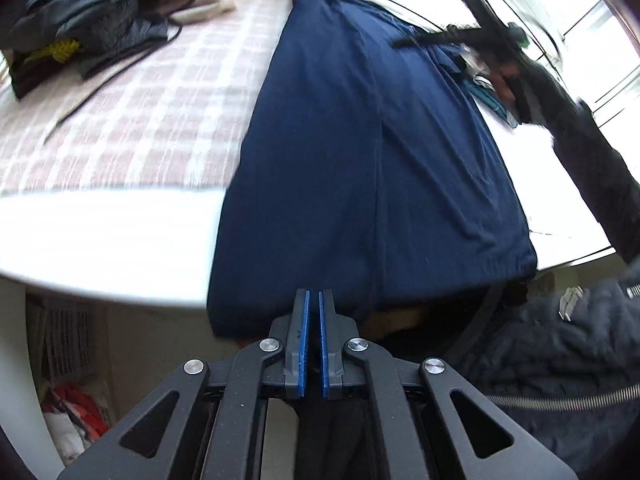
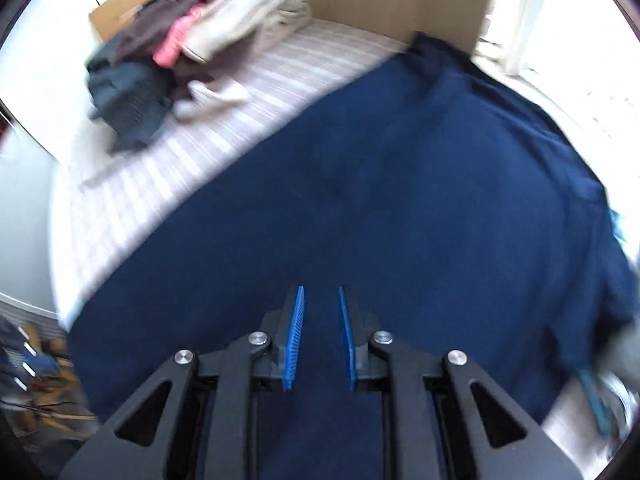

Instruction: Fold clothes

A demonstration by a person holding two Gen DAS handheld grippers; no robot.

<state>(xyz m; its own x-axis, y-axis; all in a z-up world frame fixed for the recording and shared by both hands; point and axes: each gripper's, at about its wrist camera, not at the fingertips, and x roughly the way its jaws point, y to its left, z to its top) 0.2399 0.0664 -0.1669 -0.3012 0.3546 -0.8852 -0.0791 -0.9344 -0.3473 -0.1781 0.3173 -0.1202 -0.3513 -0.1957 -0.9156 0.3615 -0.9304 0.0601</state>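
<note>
The pile of unfolded clothes [image 1: 100,12] lies far left on the bed [image 1: 160,120]. The navy garment [image 1: 360,160] lies flat lengthwise, near hem overhanging. Left claw [image 1: 314,300]: almost pressed together, empty, at the hem. Right claw [image 2: 320,300]: spread above the cloth. Pinch edges only; keep layers aligned.

Garment [image 1: 360,160] spread on bed [image 1: 140,120]; clothes pile [image 1: 92,20] far-left.

Navy blue garment [image 2: 400,208] on a bed cover [image 1: 160,120] checked in pale pink and white. Heap of clothes [image 2: 192,52]: grey, brown, beige, coral pink. Each black hand-held gripper [image 2: 320,336] carries blue pads [image 2: 294,332].
</note>
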